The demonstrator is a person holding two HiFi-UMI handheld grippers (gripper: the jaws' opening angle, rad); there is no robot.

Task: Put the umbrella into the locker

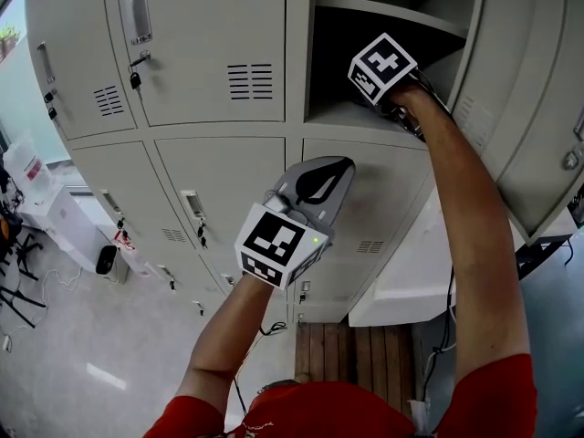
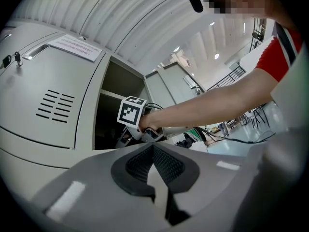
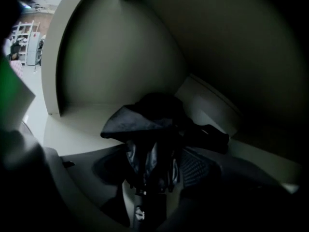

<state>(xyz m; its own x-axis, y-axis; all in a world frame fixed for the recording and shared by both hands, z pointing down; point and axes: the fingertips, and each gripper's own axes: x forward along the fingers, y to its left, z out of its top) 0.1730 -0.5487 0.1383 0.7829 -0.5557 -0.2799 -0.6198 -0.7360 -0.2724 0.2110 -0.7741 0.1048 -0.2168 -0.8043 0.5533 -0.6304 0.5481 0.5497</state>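
The black folded umbrella [image 3: 149, 144] lies on the floor of the open locker compartment [image 1: 342, 112], its canopy bunched and pointing inward. My right gripper [image 3: 154, 170] reaches into that compartment with the umbrella's near end between its jaws. The pads stand at either side without visibly pressing, so it is open. In the head view only its marker cube and body [image 1: 383, 69] show at the locker mouth. My left gripper [image 1: 339, 164] hangs in front of the closed lockers below, shut and empty, its pads [image 2: 164, 163] meeting at the tips.
The compartment's door [image 1: 525, 108] swings open at the right. A shelf [image 1: 388, 12] crosses the compartment above. Closed locker doors with keys [image 1: 135, 80] fill the left and lower rows. A white box [image 1: 411, 281] and wooden slats [image 1: 356, 359] lie below.
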